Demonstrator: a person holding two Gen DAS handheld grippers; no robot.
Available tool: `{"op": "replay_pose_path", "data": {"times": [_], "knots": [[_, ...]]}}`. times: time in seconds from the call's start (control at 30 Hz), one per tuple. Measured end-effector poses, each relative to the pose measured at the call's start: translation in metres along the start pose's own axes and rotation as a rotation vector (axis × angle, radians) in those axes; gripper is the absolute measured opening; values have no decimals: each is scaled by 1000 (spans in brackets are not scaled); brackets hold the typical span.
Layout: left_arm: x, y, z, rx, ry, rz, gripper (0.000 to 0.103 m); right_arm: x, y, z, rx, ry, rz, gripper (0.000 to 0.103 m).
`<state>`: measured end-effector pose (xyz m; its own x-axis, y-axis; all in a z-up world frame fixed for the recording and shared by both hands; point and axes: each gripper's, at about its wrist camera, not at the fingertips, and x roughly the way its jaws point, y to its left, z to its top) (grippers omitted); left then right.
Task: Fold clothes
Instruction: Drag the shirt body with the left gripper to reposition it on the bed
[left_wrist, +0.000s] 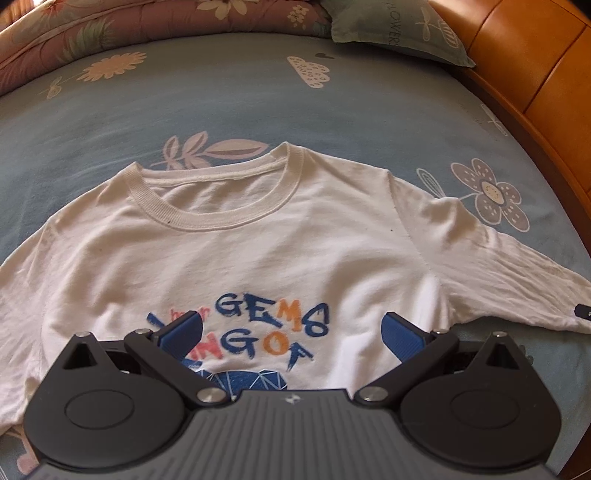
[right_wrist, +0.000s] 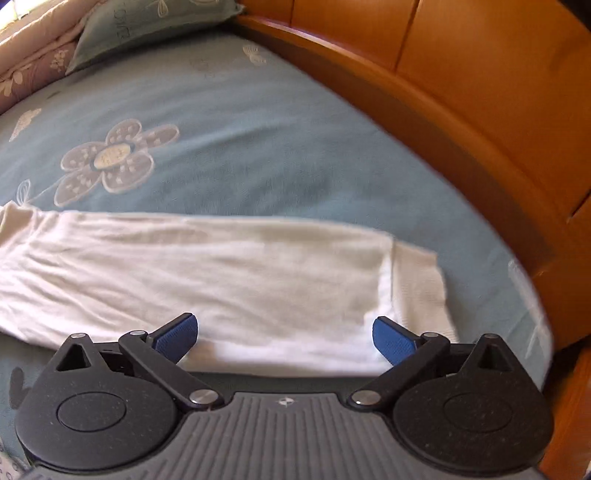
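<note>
A white long-sleeved shirt lies face up on the bed, collar toward the far side, with a colourful letter print on its chest. My left gripper hovers over the print, its blue pads wide apart and nothing between them. In the right wrist view the shirt's right sleeve stretches flat across the sheet, its ribbed cuff at the right end. My right gripper stands open above the sleeve near the cuff, its pads clear of the cloth.
The blue flower-print bed sheet covers the bed. A pink floral quilt and a green pillow lie at the far edge. A wooden bed frame curves along the right side, close to the cuff.
</note>
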<state>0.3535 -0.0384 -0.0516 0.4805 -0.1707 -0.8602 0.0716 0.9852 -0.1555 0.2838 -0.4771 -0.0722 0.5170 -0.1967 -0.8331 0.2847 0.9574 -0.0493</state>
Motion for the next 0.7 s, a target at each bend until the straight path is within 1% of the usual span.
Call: {"op": "replay_pose_path", "data": {"times": [0.03,0.1,0.17,0.33,0.43,0.53,0.63,0.67,0.7], "knots": [[-1,2,-1,-6,-3,-1,102,-4,10,2,-17,-8,36,103],[-4,5,-2,-12,-9,-2,102,-9,43,7,-94,-25,111,103],[-6,9,-2,-19,-12,-2,102,-10,80,9,-166,-37,189,103],[-7,31,-7,-60,-13,11,102,-7,173,14,-301,-55,383,103],[-4,51,-10,-103,-18,25,102,-10,220,10,-376,-53,447,103],[3,76,-15,-166,-9,34,102,-13,248,0,-459,-43,473,103],[12,100,-23,-241,40,8,102,-6,256,-14,-515,29,426,103],[8,104,-24,-245,32,-15,102,-1,255,-17,-521,60,409,103],[4,106,-24,-245,35,-28,102,1,252,-18,-527,63,408,103]]}}
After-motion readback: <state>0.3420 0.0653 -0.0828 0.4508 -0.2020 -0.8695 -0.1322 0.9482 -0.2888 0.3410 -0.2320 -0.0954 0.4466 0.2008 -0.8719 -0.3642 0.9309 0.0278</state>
